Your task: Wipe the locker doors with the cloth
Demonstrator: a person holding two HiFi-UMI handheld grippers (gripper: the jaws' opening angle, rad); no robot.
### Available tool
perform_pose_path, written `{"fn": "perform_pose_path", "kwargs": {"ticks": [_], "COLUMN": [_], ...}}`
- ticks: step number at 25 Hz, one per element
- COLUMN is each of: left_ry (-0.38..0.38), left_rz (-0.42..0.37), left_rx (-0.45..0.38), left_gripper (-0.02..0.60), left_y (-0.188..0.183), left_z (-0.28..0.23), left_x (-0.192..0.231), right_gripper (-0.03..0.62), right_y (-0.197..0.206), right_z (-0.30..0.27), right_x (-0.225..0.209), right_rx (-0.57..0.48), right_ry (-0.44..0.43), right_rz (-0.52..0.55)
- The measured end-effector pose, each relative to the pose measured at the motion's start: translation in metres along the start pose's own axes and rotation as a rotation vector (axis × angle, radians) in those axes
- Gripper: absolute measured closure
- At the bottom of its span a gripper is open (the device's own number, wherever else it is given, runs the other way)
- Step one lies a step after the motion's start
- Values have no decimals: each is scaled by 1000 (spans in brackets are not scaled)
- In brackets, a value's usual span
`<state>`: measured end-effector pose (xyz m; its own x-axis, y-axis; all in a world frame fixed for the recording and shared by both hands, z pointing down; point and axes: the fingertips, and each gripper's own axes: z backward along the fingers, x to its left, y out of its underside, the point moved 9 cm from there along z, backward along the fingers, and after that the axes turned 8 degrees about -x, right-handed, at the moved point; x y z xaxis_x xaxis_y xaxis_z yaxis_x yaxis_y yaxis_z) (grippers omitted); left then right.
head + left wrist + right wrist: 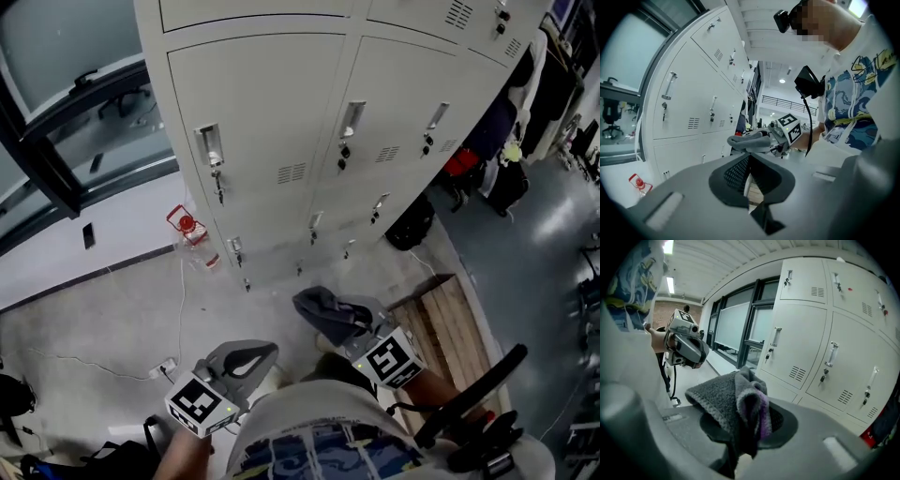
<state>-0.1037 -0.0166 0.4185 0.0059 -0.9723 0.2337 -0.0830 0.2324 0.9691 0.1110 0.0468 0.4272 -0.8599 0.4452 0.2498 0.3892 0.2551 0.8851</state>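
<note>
Cloth, purple-streaked in right gripper view alone

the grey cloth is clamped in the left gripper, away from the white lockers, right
Wrong gripper: the grey fleecy cloth is clamped in the jaws of the right gripper, as the right gripper view shows. It is indeed away from the white metal lockers.

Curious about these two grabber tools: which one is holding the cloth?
The right gripper: its jaws are clamped on the grey cloth. The left gripper has nothing between its jaws.
</note>
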Motion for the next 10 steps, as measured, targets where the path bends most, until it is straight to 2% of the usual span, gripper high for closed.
{"fn": "perform_pose_path", "kwargs": {"ticks": [5,10], "left_ry": [38,13], "left_rz": [15,9], "left_rx": [0,14], "left_gripper": [578,578], "left_y": [11,21], "left_z": [-5,0], "left_x": [-2,-7], "right_gripper": [508,508], "right_y": [2,10], "right_z": [11,22], "right_x": [11,23], "right_rx": [40,57], "right_ry": [-21,-38], "right_rz": [-4,0]}}
